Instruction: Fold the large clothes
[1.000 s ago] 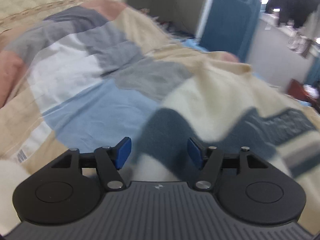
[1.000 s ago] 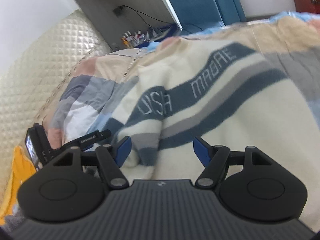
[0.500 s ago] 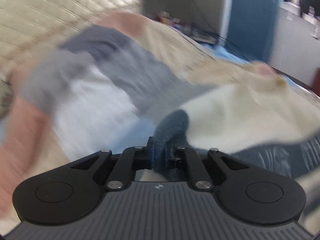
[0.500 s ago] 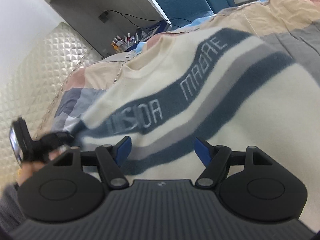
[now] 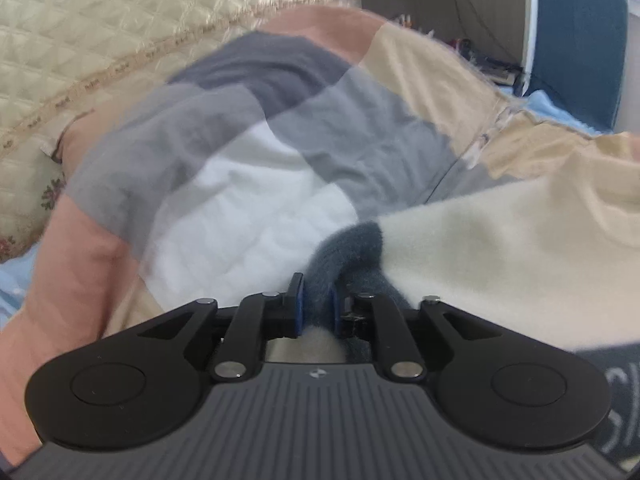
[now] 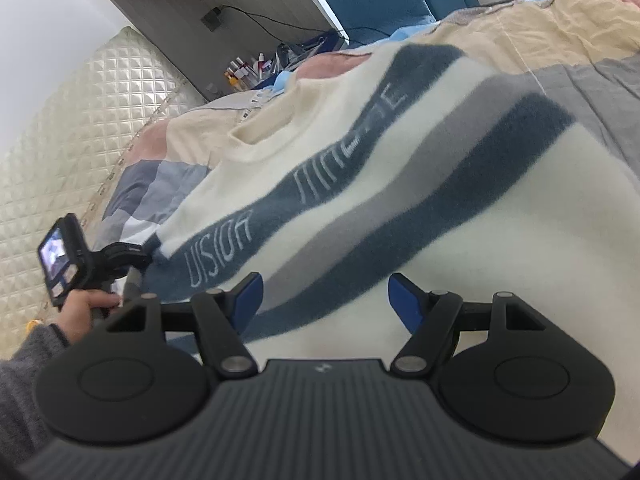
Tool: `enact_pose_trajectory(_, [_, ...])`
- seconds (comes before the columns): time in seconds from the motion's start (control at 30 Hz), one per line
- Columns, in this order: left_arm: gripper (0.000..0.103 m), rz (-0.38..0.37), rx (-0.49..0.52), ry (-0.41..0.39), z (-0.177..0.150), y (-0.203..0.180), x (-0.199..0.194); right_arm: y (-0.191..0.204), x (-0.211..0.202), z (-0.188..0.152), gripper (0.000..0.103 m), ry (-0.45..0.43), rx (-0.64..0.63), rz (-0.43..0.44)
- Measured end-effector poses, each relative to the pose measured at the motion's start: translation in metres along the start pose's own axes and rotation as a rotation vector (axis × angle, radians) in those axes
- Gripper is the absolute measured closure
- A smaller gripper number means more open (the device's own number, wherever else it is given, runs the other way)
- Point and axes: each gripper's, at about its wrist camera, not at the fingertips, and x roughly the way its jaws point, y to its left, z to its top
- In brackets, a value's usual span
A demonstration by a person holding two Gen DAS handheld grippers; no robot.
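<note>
A cream sweater (image 6: 400, 184) with dark blue and grey stripes and pale lettering lies spread on the bed. In the left wrist view its dark blue sleeve end (image 5: 348, 240) sits bunched between the blue pads of my left gripper (image 5: 316, 292). The pads still press on it while the jaws are opening slightly. The right wrist view shows that gripper (image 6: 149, 257) at the sweater's left edge, held by a hand (image 6: 84, 308). My right gripper (image 6: 324, 296) hovers open over the sweater's lower stripes, with nothing between its fingers.
A patchwork quilt (image 5: 260, 184) of grey, white, pink and beige covers the bed. A quilted cream headboard (image 5: 100, 20) rises behind it. A shelf with small bottles (image 6: 248, 70) and a blue panel (image 5: 576, 40) stand beyond the bed.
My left gripper closed on the dark sleeve end and drew it toward the headboard. The sweater now lies flatter and more stretched out. The right gripper stayed open and barely shifted.
</note>
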Motion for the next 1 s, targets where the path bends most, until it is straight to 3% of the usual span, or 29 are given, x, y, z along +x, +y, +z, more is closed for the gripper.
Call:
enact_pose_trajectory(0.07, [0.064, -0.005, -0.022, -0.018, -0.004, 0.005, -0.02, -0.001, -0.003, 0.001, 0.031, -0.015, -0.002, -0.008])
enact_pose_trajectory(0.13, [0.057, -0.032, -0.028, -0.073, -0.014, 0.014, -0.044, -0.003, -0.005, 0.001, 0.031, -0.021, 0.002, -0.014])
enact_pose_trajectory(0.27, [0.057, -0.115, -0.02, -0.089, -0.042, 0.029, -0.093, -0.007, -0.011, -0.001, 0.031, -0.039, -0.005, -0.047])
enact_pose_trajectory(0.63, [0.057, -0.401, -0.207, 0.054, -0.162, 0.039, -0.207, 0.002, -0.034, -0.016, 0.031, -0.052, -0.038, -0.121])
enact_pose_trajectory(0.73, [0.056, -0.429, -0.193, 0.088, -0.196, 0.037, -0.223, 0.0, -0.047, -0.016, 0.03, -0.041, 0.03, -0.086])
enact_pose_trajectory(0.83, [0.053, -0.402, -0.141, 0.122, -0.22, 0.032, -0.23, 0.01, -0.063, -0.019, 0.03, -0.076, 0.016, -0.081])
enact_pose_trajectory(1.0, [0.051, -0.459, -0.205, 0.175, -0.238, 0.039, -0.225, 0.01, -0.091, -0.017, 0.032, -0.095, 0.048, -0.016])
